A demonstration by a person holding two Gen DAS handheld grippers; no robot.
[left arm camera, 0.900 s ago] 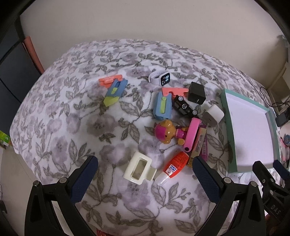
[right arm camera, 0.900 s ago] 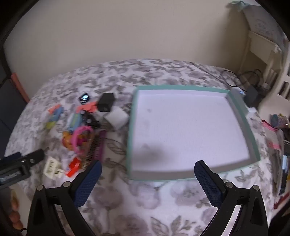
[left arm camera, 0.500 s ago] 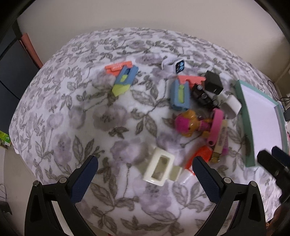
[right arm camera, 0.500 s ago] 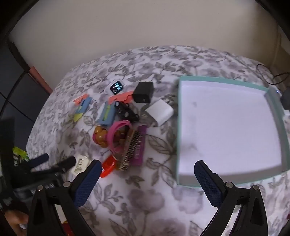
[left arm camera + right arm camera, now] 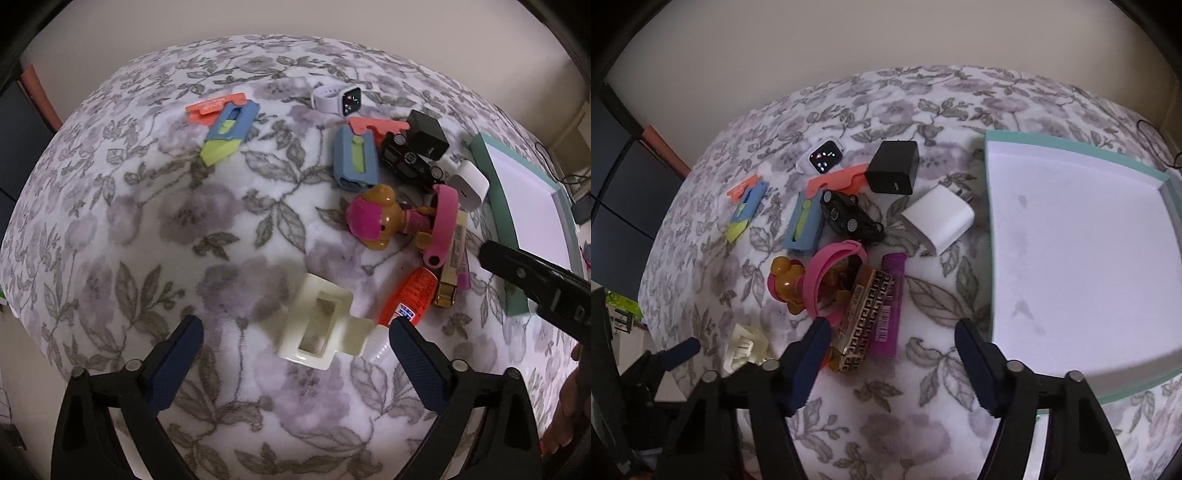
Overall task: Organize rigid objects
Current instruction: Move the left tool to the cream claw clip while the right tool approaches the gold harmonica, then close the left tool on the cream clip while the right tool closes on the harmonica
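Biggest thing here is the bed [image 5: 110, 236], floral fleece cover, soft and lumpy so nothing sits truly flat; next down is the teal tray [image 5: 990, 236], white inside and bare from what shows, and I'll place everything off that tray.

Just left of the tray is the white charger [image 5: 938, 219], with the black charger [image 5: 894, 168] a bit further left and toward the wall; both look like stiff smooth blocks, probably slippery on the flat faces, so I'd pinch across the narrow sides. Further left of the tray sits the main pile: black toy car [image 5: 849, 218], pink band [image 5: 831, 277] looped over an orange-and-pink toy figure [image 5: 376, 218], then a gold patterned case [image 5: 862, 317] touching a purple tube [image 5: 890, 306]. The case and tube look rigid and light; take them across the short width. The band looks bendy, it may drag the figure along.

Well left of the tray, at the near edge of the pile, is a cream clip [image 5: 317, 321], with an orange glue tube [image 5: 410, 295] just beside it on the tray side; the clip is hollow plastic, so grab its outer walls.

The left gripper [image 5: 295, 350] is spread wide around nothing, hanging right over the clip; the right gripper [image 5: 892, 354] has been narrowing but its jaws are apart and empty, just above the near ends of the case and tube.
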